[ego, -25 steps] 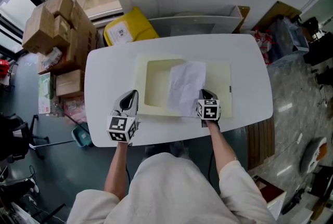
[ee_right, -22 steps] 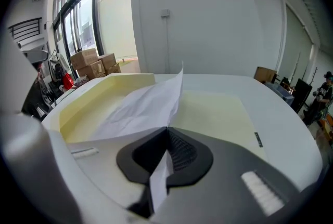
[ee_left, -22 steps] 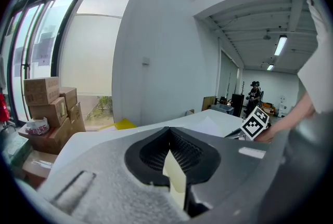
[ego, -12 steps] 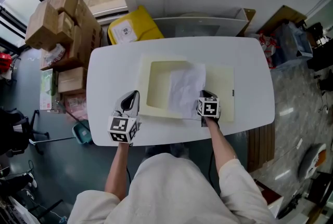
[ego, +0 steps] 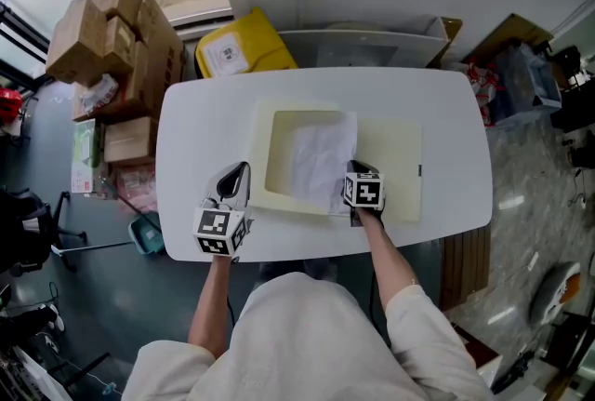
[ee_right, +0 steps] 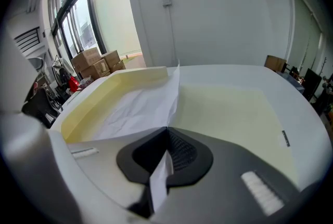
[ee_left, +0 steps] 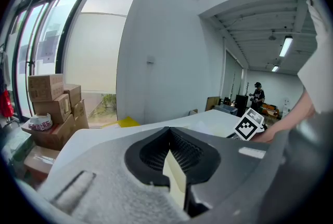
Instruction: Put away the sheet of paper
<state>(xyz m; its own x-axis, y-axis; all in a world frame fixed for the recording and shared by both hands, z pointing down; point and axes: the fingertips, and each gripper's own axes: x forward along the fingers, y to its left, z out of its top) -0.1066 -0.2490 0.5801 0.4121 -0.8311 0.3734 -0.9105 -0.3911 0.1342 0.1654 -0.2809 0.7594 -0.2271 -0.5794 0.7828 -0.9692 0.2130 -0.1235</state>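
Observation:
A crumpled white sheet of paper [ego: 316, 162] hangs partly into a shallow cream box [ego: 282, 134] on the white table [ego: 195, 129]. My right gripper [ego: 348, 178] is shut on the sheet's near edge, at the box's right wall. In the right gripper view the sheet of paper [ee_right: 138, 108] runs from my right gripper [ee_right: 167, 141] into the box [ee_right: 101, 95]. My left gripper [ego: 238, 172] sits at the box's near left corner. In the left gripper view my left gripper [ee_left: 169, 151] is shut on a thin cream edge [ee_left: 175, 179] of the box.
The box's flat cream lid [ego: 395, 168] lies beside it on the right. Cardboard boxes [ego: 102, 27] and a yellow bin [ego: 237, 50] stand beyond the table's left end. A white trough [ego: 372, 41] runs behind the table. A person [ee_left: 256, 94] stands far off.
My right gripper has moved left with the sheet, which now lies more over the box's hollow and less over the lid. The left gripper has stayed put.

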